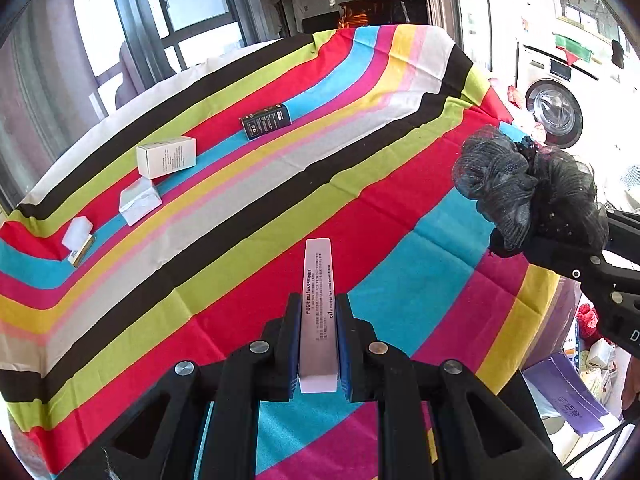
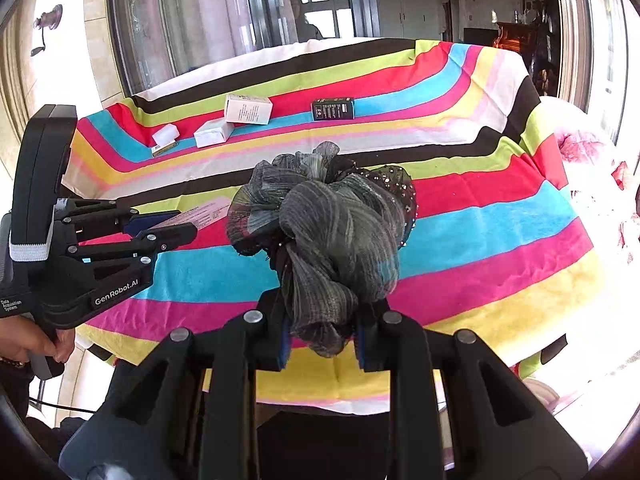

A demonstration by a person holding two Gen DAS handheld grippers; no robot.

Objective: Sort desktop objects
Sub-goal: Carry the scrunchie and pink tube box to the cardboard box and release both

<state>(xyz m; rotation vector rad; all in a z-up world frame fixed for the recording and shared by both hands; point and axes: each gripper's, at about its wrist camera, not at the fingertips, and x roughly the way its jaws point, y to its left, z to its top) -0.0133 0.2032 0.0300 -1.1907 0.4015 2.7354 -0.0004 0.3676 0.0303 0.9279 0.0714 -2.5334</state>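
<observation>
The left gripper [image 1: 318, 320] has its jaws clamped on a slim white box [image 1: 318, 296], held above the striped cloth [image 1: 400, 216] covering the desk. At right, the right gripper [image 1: 560, 248] grips a dark mesh scrunchie [image 1: 520, 188]. Four small boxes lie far left, among them a black box [image 1: 266, 121].

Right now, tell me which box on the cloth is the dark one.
The black box, last in the row of four. The other three are white: the white box, the white pack, and the small box.
</observation>
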